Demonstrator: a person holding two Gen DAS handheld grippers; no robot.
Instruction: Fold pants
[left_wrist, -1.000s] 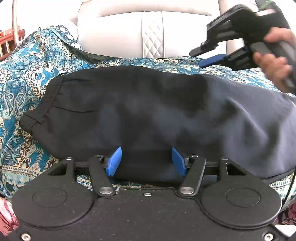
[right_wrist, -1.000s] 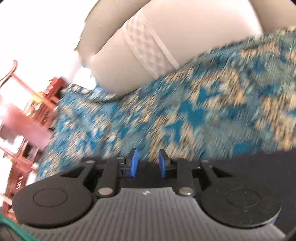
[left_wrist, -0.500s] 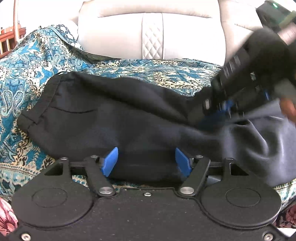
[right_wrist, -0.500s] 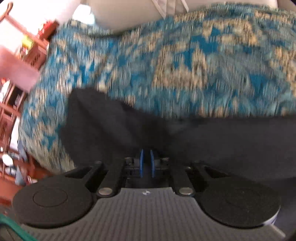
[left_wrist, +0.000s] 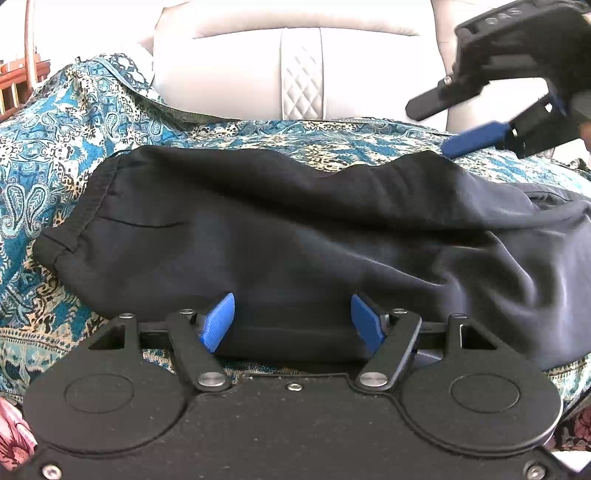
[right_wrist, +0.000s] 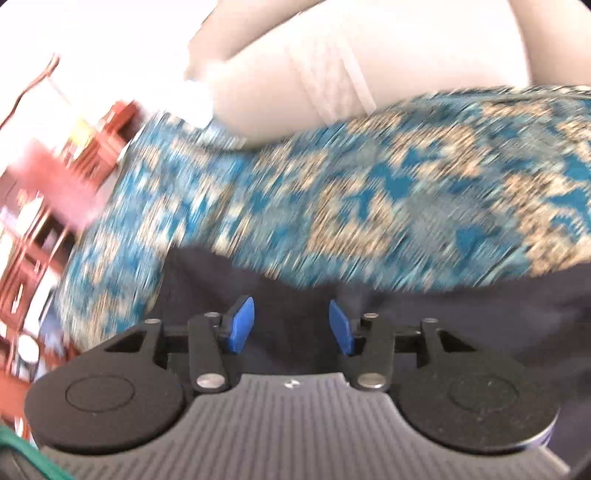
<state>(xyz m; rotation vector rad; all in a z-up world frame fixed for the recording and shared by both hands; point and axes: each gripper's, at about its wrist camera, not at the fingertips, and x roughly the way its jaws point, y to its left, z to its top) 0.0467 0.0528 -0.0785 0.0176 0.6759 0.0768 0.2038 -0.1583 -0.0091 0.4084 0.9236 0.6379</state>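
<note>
Pants (left_wrist: 280, 236), dark, lie folded across a blue paisley bedspread (left_wrist: 74, 122) before a pale headboard (left_wrist: 240, 70). Left gripper (left_wrist: 291, 319) spans their near edge, jaws wide, gripping nothing. Right gripper (right_wrist: 291, 325), jaws opening and empty, hangs above the far edge of the pants.

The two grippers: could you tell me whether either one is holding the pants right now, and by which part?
Neither. The left gripper stands open over the pants' near edge; the right gripper, jaws opening, is clear of the cloth.
</note>
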